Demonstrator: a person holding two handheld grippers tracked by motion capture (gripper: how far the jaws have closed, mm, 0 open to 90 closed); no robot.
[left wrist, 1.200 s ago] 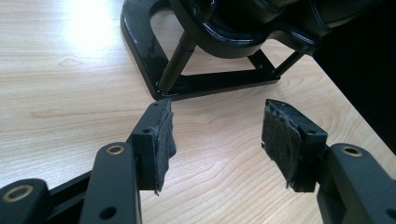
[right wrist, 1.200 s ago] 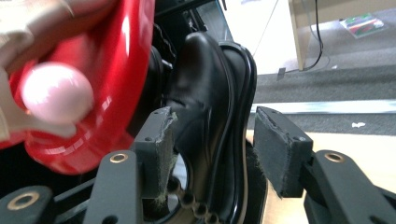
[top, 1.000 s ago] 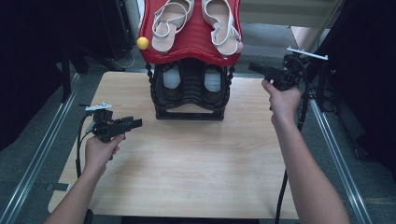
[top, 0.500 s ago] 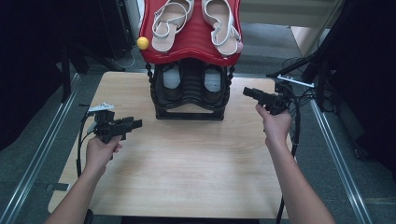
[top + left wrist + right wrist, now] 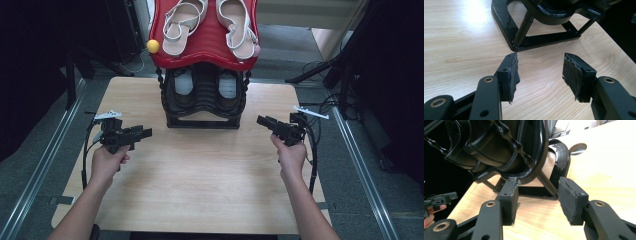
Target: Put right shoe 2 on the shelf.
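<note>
A black shoe rack [image 5: 204, 102] with a red top shelf [image 5: 205, 47] stands at the table's far middle. A pair of white sandals [image 5: 235, 25] lies on the red shelf, and dark shoes [image 5: 184, 87] sit on the shelf below. My left gripper [image 5: 145, 132] hovers left of the rack, pointing right at its base [image 5: 536, 40]. Its jaws are open and have just closed a little, with nothing between them. My right gripper [image 5: 261, 120] is low at the rack's right side [image 5: 499, 147]. It is open too, slightly narrowed, with nothing between its jaws.
A yellow ball [image 5: 153, 46] sits at the red shelf's left edge. The wooden table [image 5: 200, 175] is bare in front of the rack. Metal rails [image 5: 45, 165] run along both sides, and black stands and cables crowd the floor at the right.
My right hand has come down and toward the near side, from beside the rack's top to just above the table. The left hand has stayed where it was.
</note>
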